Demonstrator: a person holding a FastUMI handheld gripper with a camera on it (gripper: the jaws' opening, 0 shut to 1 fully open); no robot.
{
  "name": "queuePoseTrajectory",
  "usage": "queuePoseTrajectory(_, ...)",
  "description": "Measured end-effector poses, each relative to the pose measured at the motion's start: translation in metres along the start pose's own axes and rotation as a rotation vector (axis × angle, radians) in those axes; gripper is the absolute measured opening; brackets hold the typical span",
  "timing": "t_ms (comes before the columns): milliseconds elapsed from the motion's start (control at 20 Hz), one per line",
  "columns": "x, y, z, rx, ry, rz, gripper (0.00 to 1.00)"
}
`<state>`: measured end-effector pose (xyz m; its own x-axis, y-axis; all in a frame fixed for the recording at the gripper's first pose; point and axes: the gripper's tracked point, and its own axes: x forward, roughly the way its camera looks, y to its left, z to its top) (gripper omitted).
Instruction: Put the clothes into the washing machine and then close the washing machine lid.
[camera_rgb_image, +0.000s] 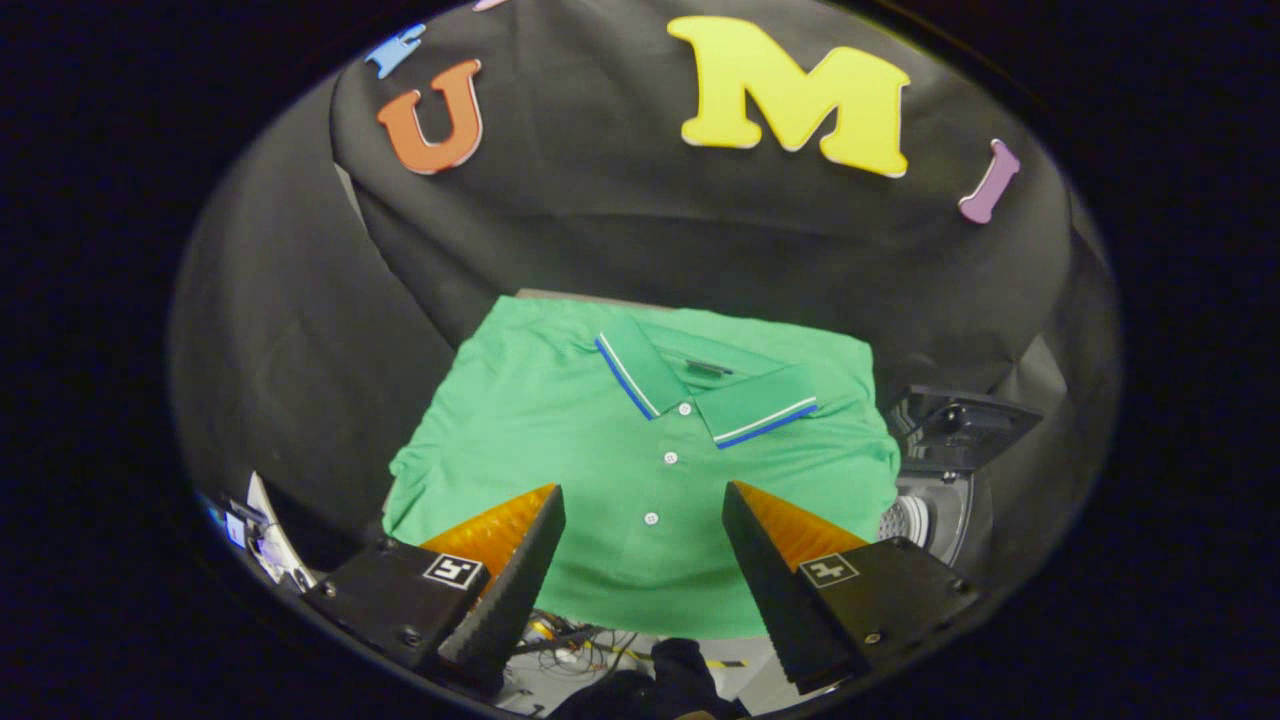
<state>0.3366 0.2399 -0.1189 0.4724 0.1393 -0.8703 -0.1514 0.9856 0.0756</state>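
Tool (644, 500) fingers spread wide, empty, above folded green polo shirt (560, 420); washing machine (940, 480) just beside shirt.

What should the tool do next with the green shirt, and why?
Probably move down and forward onto the folded green polo shirt, then close. The tool is open, fingers spread above the shirt's near part, gripping nothing. The washing machine sits beside the shirt, lid up.

Washing machine (935, 490) was mostly cut off beside the shirt (560, 420); the wide-apart fingers (520, 545) hid its lower corners.
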Motion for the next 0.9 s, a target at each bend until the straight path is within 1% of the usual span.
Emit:
queuePoseTrajectory(100,0.019,-0.004,0.006,0.001,0.057,-0.005,1.0)
queuePoseTrajectory(250,0.039,0.004,0.007,0.012,0.144,0.037,1.0)
queuePoseTrajectory(300,0.044,0.003,0.005,0.011,0.174,0.039,0.99)
queuePoseTrajectory(400,0.052,0.001,0.004,-0.005,0.218,0.018,1.0)
queuePoseTrajectory(550,0.057,0.001,0.003,0.006,0.242,-0.024,1.0)
queuePoseTrajectory(650,0.058,0.001,0.004,-0.003,0.27,-0.056,0.97)
queuePoseTrajectory(800,0.058,0.005,0.003,-0.002,0.314,-0.068,0.94)
queuePoseTrajectory(900,0.056,0.001,0.001,-0.05,0.356,-0.044,0.93)
